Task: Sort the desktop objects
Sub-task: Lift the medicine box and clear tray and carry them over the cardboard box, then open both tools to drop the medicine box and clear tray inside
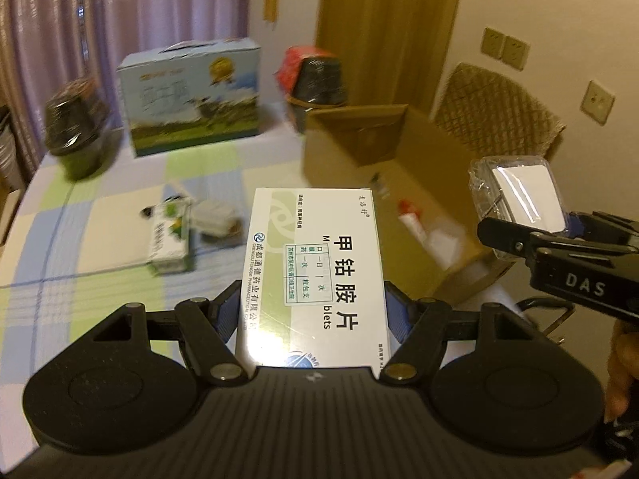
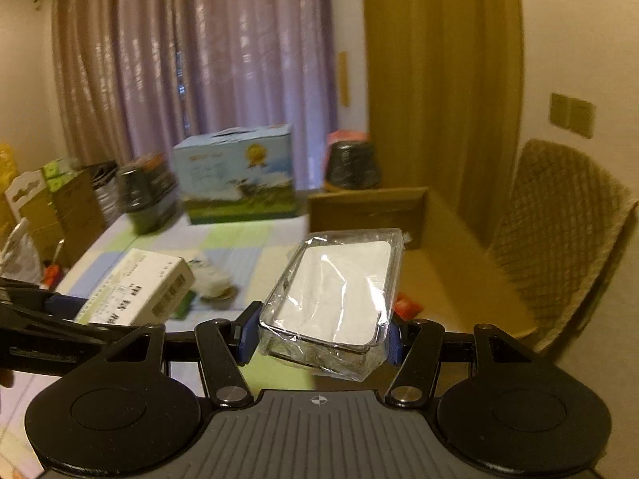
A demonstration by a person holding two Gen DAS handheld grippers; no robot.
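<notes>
A: Jaws first?

B: Both clenched on cargo. The left gripper [image 1: 315, 299] pinches a white medicine box [image 1: 315, 263] by its long sides; the right gripper [image 2: 319, 335] clamps a clear-wrapped packet [image 2: 335, 299]. Both loads hang in the air above the table.

A: Biggest to smallest, then.

B: The checked tablecloth [image 1: 100, 207], the open cardboard box [image 1: 399, 159] at the table's right edge, a blue carton [image 1: 191, 95] at the back, and a small green-and-white box [image 1: 169, 239] lying near the middle.

A: What could go wrong?

B: I'd judge the packet's slick film could slip. The grippers are near each other, so they might collide over the cardboard box.
</notes>
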